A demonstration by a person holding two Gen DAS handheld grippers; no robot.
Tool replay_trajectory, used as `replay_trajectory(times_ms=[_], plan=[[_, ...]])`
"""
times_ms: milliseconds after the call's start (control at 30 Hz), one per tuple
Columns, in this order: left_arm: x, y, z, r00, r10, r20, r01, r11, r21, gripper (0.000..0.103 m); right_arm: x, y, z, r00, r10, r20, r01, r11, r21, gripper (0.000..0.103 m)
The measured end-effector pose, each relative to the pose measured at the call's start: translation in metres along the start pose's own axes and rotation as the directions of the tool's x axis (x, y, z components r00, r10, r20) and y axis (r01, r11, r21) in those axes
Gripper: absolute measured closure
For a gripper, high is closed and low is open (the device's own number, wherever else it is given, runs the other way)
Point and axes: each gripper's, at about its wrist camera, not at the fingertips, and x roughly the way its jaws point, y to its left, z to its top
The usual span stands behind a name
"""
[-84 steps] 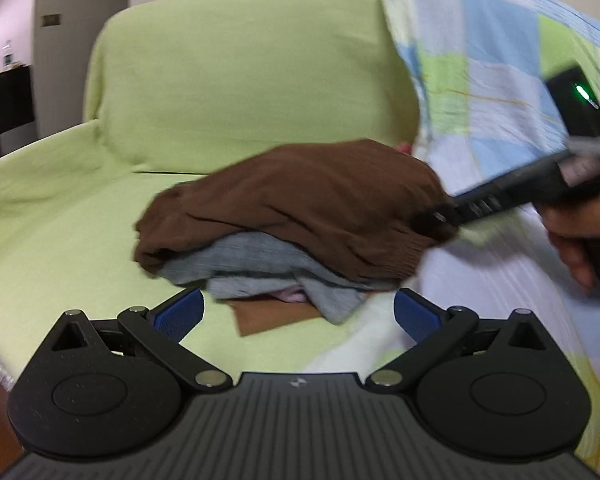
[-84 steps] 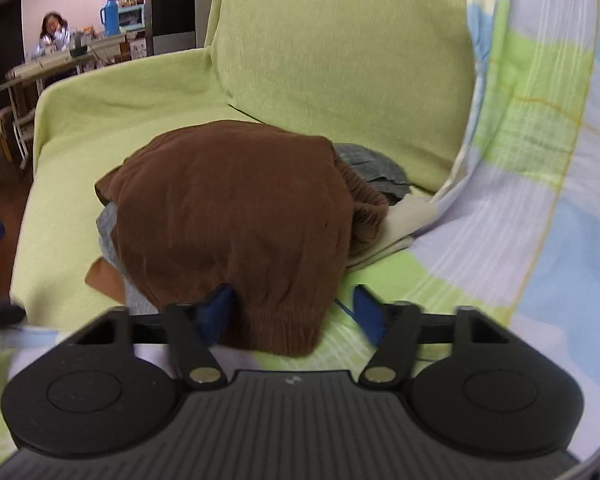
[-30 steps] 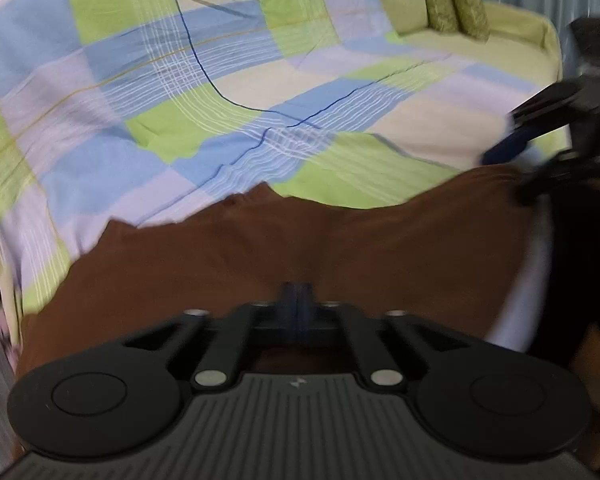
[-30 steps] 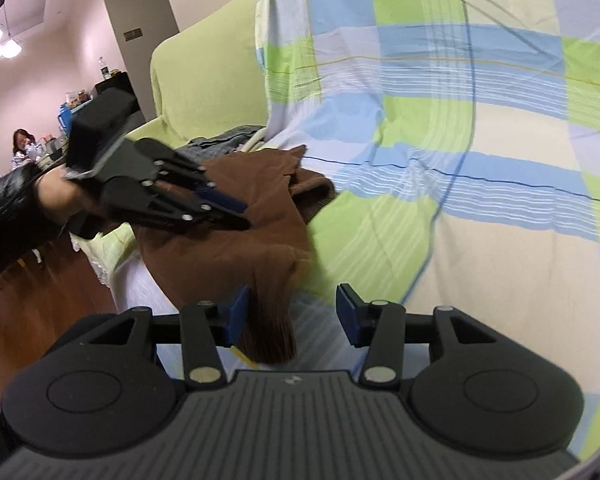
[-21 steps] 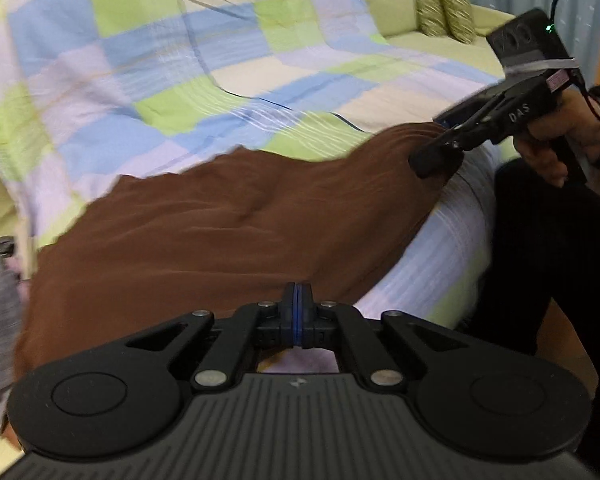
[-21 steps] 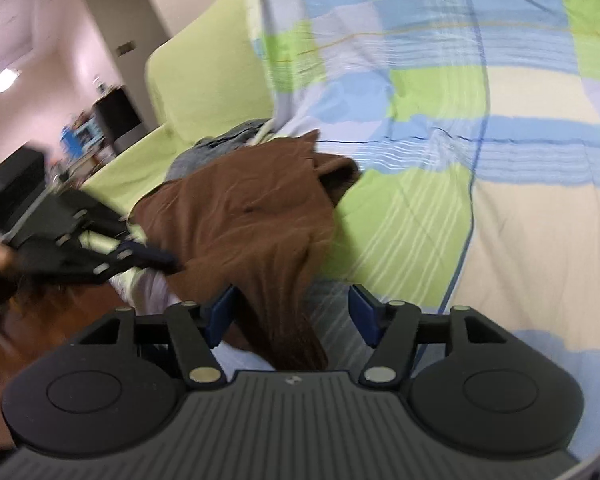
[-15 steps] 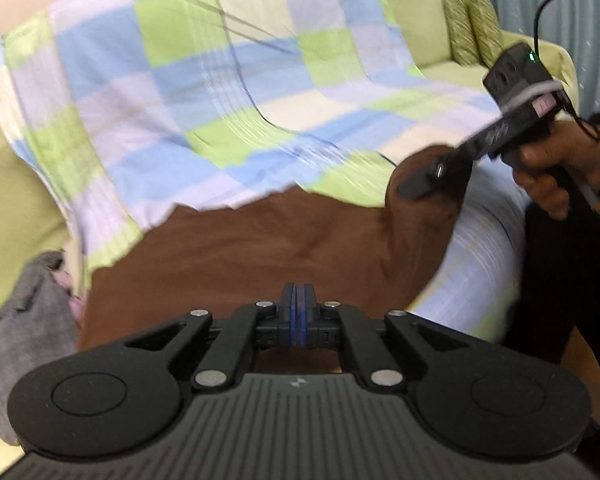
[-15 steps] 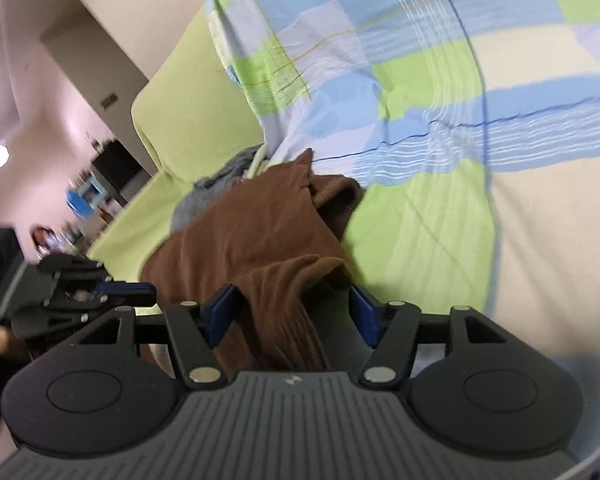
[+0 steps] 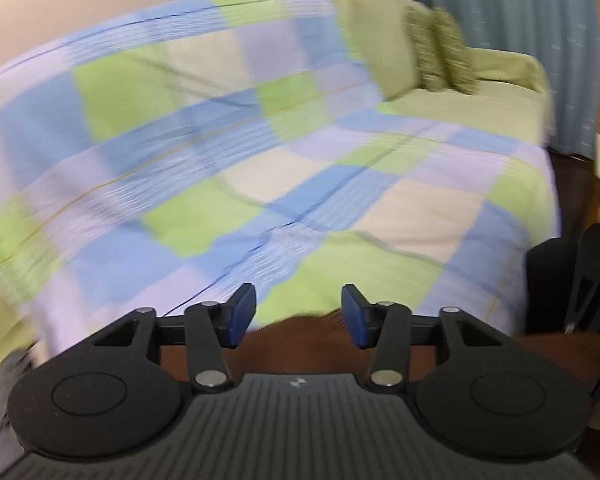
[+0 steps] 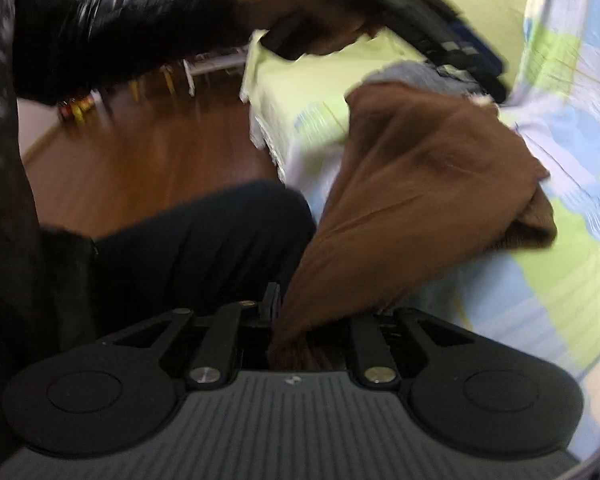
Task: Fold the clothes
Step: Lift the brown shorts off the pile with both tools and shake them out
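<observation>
At 6 o'clock, right gripper (image 10: 290,320) jaws seem clenched on the brown garment (image 10: 420,184); left gripper (image 9: 298,316) jaws are released above the checked blanket (image 9: 260,152).

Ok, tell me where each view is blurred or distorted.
Left wrist view: motion smear across the checked blanket, worst at left; the left gripper stays sharp; fisheye bends the edges. Right wrist view: the sleeve and brown garment are streaked; the right gripper is crisp.
</observation>
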Motion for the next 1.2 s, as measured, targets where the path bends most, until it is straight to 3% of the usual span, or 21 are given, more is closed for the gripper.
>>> replay_trajectory(times_ms=[67, 100, 167, 267, 367, 500, 567, 767, 967, 1033, 1100, 1133, 1167, 1200], plan=[[0.018, -0.006, 0.002, 0.999, -0.022, -0.036, 0.024, 0.999, 0.049, 0.043, -0.002, -0.001, -0.003, 1.0, 0.002, 0.018, -0.002, 1.0, 0.018, 0.091], [0.037, -0.007, -0.001, 0.994, -0.039, -0.098, 0.046, 0.996, 0.08, 0.043, -0.002, -0.002, -0.003, 1.0, 0.001, 0.02, -0.001, 1.0, 0.021, 0.09], [0.047, -0.004, -0.006, 0.988, -0.041, -0.15, 0.053, 0.996, 0.076, 0.044, -0.002, -0.004, -0.006, 1.0, 0.0, 0.017, -0.001, 0.999, 0.035, 0.083], [0.038, 0.0, -0.029, 0.977, -0.014, -0.215, 0.028, 0.998, 0.063, 0.044, -0.008, -0.007, -0.014, 1.0, 0.0, 0.012, -0.001, 0.997, 0.072, 0.068], [0.015, 0.003, -0.058, 0.968, 0.017, -0.249, -0.015, 1.0, 0.013, 0.044, -0.013, -0.01, -0.019, 1.0, -0.005, 0.011, 0.004, 0.994, 0.109, 0.064], [-0.02, 0.005, -0.09, 0.973, 0.035, -0.23, -0.061, 0.992, -0.106, 0.044, -0.035, -0.034, -0.022, 0.991, -0.054, 0.124, 0.021, 0.967, 0.253, 0.061], [-0.033, 0.004, -0.097, 0.974, 0.045, -0.222, -0.077, 0.987, -0.139, 0.044, -0.038, -0.048, -0.016, 0.979, -0.1, 0.175, 0.044, 0.954, 0.298, 0.054], [-0.069, -0.006, -0.116, 0.978, 0.105, -0.178, -0.141, 0.968, -0.205, 0.044, -0.049, -0.091, 0.0, 0.919, -0.246, 0.309, 0.094, 0.896, 0.434, 0.051], [-0.103, 0.001, -0.122, 0.971, 0.202, -0.125, -0.227, 0.943, -0.244, 0.044, 0.018, -0.147, 0.047, 0.915, -0.295, 0.275, 0.106, 0.834, 0.542, 0.051], [-0.111, 0.003, -0.123, 0.969, 0.218, -0.112, -0.24, 0.937, -0.254, 0.044, 0.048, -0.171, 0.058, 0.935, -0.261, 0.239, 0.073, 0.802, 0.593, 0.052], [-0.126, 0.009, -0.125, 0.961, 0.261, -0.09, -0.275, 0.923, -0.268, 0.044, 0.065, -0.178, 0.062, 0.949, -0.235, 0.209, 0.057, 0.783, 0.62, 0.057], [-0.131, 0.01, -0.125, 0.958, 0.275, -0.083, -0.287, 0.919, -0.27, 0.044, 0.078, -0.18, 0.063, 0.957, -0.226, 0.183, 0.061, 0.772, 0.633, 0.066], [-0.135, 0.011, -0.125, 0.955, 0.286, -0.078, -0.297, 0.916, -0.271, 0.044, 0.08, -0.176, 0.066, 0.953, -0.239, 0.184, 0.074, 0.776, 0.626, 0.09], [-0.147, 0.015, -0.123, 0.946, 0.317, -0.061, -0.322, 0.906, -0.274, 0.044, 0.082, -0.172, 0.069, 0.95, -0.251, 0.185, 0.086, 0.78, 0.619, 0.099]])
